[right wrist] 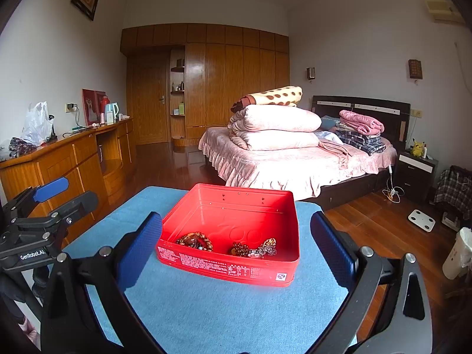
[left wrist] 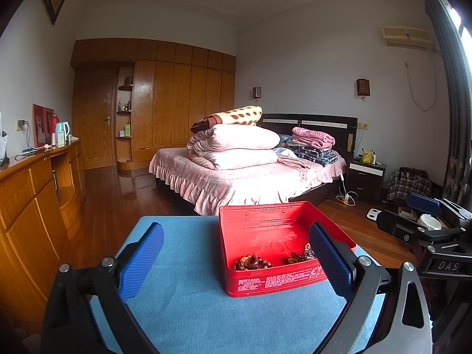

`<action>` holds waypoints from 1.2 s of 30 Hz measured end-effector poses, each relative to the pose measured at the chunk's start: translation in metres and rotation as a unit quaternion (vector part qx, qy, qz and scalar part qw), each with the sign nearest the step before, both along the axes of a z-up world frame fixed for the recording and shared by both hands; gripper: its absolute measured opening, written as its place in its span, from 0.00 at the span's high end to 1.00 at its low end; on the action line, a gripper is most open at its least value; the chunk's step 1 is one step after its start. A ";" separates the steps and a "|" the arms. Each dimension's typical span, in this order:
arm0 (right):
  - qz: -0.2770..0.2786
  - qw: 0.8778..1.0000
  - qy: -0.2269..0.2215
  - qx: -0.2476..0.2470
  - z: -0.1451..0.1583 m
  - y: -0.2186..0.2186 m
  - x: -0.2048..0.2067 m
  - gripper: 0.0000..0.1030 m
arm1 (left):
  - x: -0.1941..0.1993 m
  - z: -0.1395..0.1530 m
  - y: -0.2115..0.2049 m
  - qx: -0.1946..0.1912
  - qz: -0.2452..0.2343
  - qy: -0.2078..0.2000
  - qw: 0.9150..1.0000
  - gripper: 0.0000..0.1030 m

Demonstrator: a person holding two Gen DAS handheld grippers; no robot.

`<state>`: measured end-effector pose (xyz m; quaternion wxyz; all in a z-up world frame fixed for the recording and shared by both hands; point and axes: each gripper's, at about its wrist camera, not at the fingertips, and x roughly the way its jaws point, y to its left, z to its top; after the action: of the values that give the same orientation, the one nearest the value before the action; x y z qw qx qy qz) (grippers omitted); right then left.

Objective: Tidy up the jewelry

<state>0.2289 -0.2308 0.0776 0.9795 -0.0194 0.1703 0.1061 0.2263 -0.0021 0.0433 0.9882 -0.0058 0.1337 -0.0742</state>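
Observation:
A red open tin box [left wrist: 265, 280] [right wrist: 224, 268] stands on the blue cloth-covered table [left wrist: 188, 312] [right wrist: 206, 309]. Inside it, near the front wall, lie a brown bead bracelet [left wrist: 250, 263] [right wrist: 194, 241] and a darker bead cluster [left wrist: 301, 255] [right wrist: 255, 249]. My left gripper [left wrist: 236, 253] is open and empty, held above the table just before the box's left part. My right gripper [right wrist: 236, 244] is open and empty, facing the box from the near side, its jaws spread wider than the box. Each gripper shows at the edge of the other's view.
A wooden sideboard [right wrist: 73, 159] with a kettle and plastic bag runs along the left wall. A bed [right wrist: 295, 159] with folded quilts stands behind the table. A scale [right wrist: 421, 219] and a white bin [right wrist: 458, 253] sit on the wooden floor at right.

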 end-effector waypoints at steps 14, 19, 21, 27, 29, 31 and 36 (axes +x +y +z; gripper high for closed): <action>-0.001 1.000 -0.001 -0.001 0.000 -0.002 0.001 0.05 | 0.000 0.000 0.000 -0.001 -0.001 -0.001 1.000 0.06; -0.001 1.000 -0.002 -0.001 0.002 -0.003 0.001 0.05 | 0.000 0.000 0.001 -0.001 0.000 -0.001 1.000 0.06; -0.001 1.000 -0.002 -0.002 0.001 -0.003 0.001 0.05 | 0.000 0.000 0.000 0.000 -0.001 -0.001 1.000 0.06; -0.001 1.000 -0.002 -0.002 0.002 -0.005 0.002 0.05 | 0.000 0.000 0.000 0.000 -0.001 -0.001 1.000 0.06; -0.002 1.000 -0.003 -0.002 0.002 -0.005 0.002 0.05 | 0.000 0.000 0.000 0.000 -0.001 0.000 1.000 0.06; -0.002 1.000 -0.002 -0.002 0.002 -0.005 0.002 0.05 | 0.000 0.000 0.000 0.000 -0.001 -0.001 1.000 0.06; -0.002 1.000 -0.003 -0.003 0.003 -0.007 0.002 0.05 | 0.000 0.000 0.000 0.001 -0.002 -0.001 1.000 0.06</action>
<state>0.2307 -0.2376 0.0805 0.9801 -0.0218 0.1680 0.1033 0.2262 -0.0019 0.0436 0.9882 -0.0050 0.1328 -0.0757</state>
